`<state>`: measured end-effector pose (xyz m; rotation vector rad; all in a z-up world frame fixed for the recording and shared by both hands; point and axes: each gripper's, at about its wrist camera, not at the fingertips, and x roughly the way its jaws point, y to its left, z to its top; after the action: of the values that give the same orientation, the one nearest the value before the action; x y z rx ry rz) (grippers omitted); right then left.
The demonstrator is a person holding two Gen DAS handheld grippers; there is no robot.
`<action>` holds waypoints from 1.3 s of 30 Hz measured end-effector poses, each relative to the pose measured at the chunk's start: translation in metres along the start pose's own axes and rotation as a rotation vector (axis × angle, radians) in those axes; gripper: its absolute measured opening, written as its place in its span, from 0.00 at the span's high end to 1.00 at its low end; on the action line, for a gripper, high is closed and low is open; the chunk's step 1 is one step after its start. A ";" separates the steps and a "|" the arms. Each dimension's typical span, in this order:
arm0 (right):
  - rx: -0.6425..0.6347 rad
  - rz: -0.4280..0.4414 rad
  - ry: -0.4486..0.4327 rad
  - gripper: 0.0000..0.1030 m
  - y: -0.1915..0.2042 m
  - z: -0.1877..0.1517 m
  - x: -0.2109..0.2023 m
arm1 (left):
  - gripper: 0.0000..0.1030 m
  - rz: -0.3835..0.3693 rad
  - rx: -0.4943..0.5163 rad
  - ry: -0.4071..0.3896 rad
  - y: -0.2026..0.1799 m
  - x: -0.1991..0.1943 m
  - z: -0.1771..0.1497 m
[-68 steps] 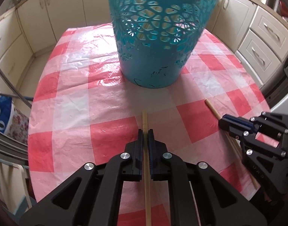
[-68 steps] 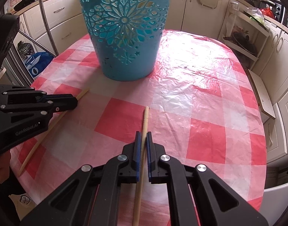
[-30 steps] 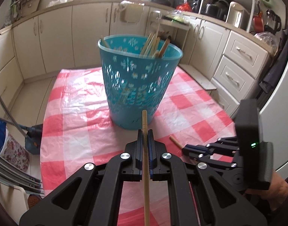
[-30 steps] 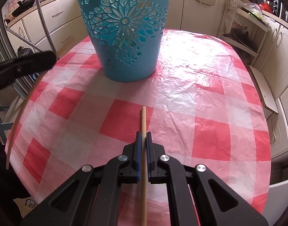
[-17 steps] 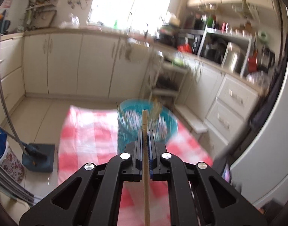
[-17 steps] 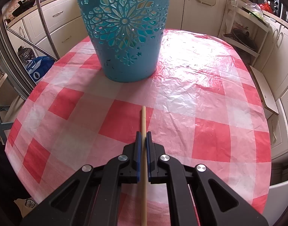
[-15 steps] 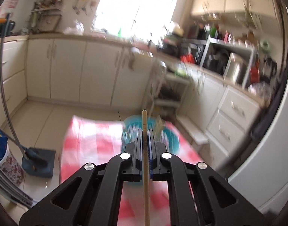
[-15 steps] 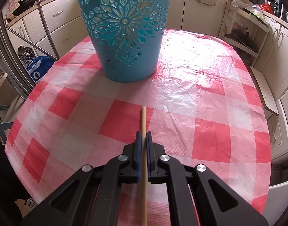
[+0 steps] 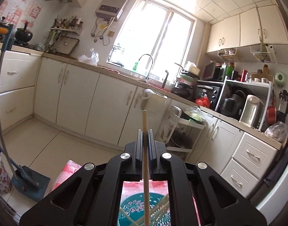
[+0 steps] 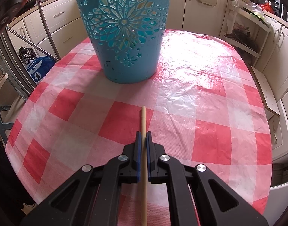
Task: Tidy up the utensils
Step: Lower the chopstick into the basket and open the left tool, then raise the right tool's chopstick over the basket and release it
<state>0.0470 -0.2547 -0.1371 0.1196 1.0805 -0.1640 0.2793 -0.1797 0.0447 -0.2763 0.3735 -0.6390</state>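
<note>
My left claw (image 9: 144, 131) clamped on a chopstick (image 9: 145, 150) high above the teal basket (image 9: 136, 209), basket mouth showing only in left view, my right claw (image 10: 143, 133) clamped on second chopstick (image 10: 144, 128) low over checked counter (image 10: 200, 101), open cloth between tip and basket (image 10: 123, 28).

Left matte-black plastic two-finger gripper (image 9: 145, 131) is showing four round silver screws and triangular cutouts in its linkage arms. Right matte-black plastic two-finger gripper (image 10: 143, 134) is showing matching hardware, with blue pads (image 10: 137, 146) lining both fingers.
</note>
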 end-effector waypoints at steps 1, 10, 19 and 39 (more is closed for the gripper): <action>-0.001 0.000 0.000 0.94 0.000 0.000 0.000 | 0.95 0.006 -0.005 -0.002 0.000 0.005 -0.001; -0.008 0.001 0.000 0.94 0.001 0.002 0.001 | 0.95 0.041 0.060 0.007 -0.011 0.018 -0.024; -0.007 -0.002 -0.009 0.94 0.001 -0.001 0.000 | 0.95 0.104 0.102 0.076 -0.007 0.016 -0.061; -0.010 0.009 -0.007 0.94 0.001 -0.007 -0.005 | 0.36 0.234 -0.136 0.226 0.050 -0.105 -0.081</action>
<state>0.0392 -0.2525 -0.1357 0.1148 1.0740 -0.1510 0.1940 -0.0867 -0.0201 -0.2857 0.6575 -0.4152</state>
